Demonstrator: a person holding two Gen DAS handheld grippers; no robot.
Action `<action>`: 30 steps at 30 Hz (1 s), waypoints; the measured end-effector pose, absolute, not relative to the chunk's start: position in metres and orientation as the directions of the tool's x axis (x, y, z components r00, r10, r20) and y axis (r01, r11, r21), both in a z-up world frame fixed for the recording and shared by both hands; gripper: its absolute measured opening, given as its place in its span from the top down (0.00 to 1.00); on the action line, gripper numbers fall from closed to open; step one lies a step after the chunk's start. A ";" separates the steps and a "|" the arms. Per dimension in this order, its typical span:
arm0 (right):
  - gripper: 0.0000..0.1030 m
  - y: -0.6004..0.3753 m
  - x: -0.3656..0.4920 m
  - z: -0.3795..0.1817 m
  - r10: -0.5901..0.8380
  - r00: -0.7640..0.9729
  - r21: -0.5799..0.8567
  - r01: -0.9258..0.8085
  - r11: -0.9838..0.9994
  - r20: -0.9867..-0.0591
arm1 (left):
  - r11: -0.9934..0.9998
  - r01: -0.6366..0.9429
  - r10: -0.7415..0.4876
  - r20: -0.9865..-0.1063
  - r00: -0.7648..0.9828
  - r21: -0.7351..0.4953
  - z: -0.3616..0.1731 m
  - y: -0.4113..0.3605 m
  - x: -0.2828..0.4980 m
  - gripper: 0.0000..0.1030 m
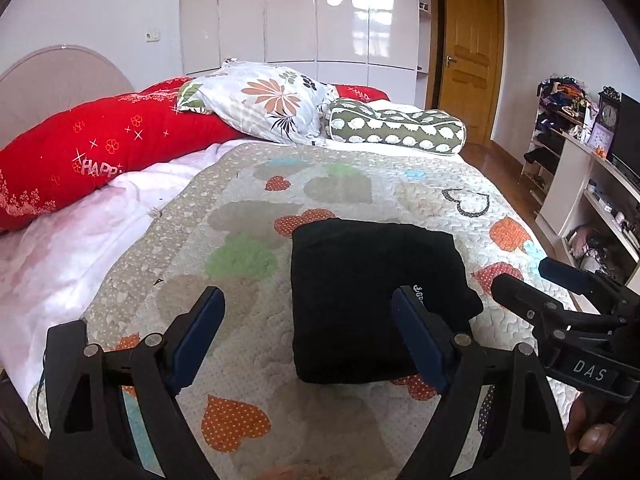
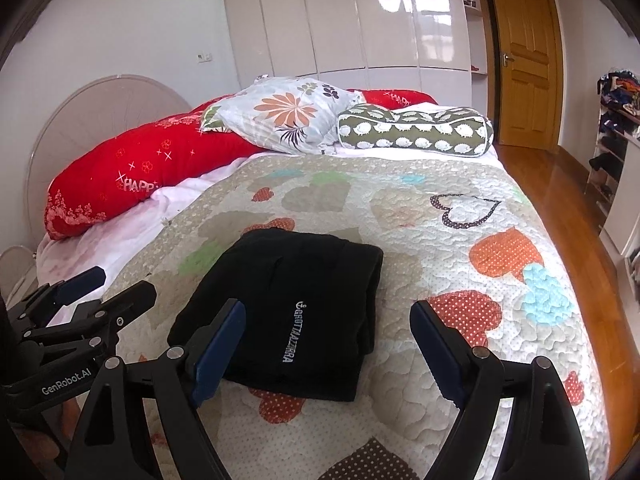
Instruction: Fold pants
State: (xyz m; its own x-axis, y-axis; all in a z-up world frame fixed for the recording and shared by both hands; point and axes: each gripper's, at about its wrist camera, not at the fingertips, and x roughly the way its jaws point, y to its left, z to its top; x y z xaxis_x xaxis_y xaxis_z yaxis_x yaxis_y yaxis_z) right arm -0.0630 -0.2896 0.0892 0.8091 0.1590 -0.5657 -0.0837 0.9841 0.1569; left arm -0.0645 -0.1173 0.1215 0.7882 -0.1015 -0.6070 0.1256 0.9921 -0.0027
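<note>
The black pants [image 1: 376, 300] [image 2: 288, 312] lie folded into a compact, roughly square bundle on the heart-patterned quilt [image 1: 360, 184] [image 2: 440, 240] that covers the bed, toward its near end. White lettering on the top layer runs along the bundle's length in the right wrist view; in the left wrist view only a scrap of it shows beside a fingertip.

The left claw [image 1: 308, 312] hangs above the quilt with its jaws spread wide and nothing between the blue pads. Its right finger overlaps the bundle's near right part in its own view, but whether it touches the fabric cannot be told. The right claw [image 2: 328, 328] is equally wide and empty, and the pants' near right edge shows in the gap between its fingers. Each claw shows at the edge of the other's view, the right claw [image 1: 532, 276] right of the bundle, the left claw [image 2: 108, 284] left of it.

Farther up the bed lie a long red pillow [image 1: 100, 152] [image 2: 132, 172], a floral pillow [image 1: 264, 100] [image 2: 288, 112] and an olive bolster [image 1: 400, 124] [image 2: 416, 132]. Behind stand a glossy white wardrobe [image 1: 300, 12] [image 2: 352, 16] and a wooden door [image 1: 472, 52] [image 2: 524, 60].
</note>
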 end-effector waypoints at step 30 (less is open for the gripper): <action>0.17 -0.289 -0.066 0.084 0.154 0.793 0.136 -0.090 0.987 -0.589 | 0.990 0.142 -0.110 -0.613 0.782 0.004 0.120 -0.120 -0.072 0.16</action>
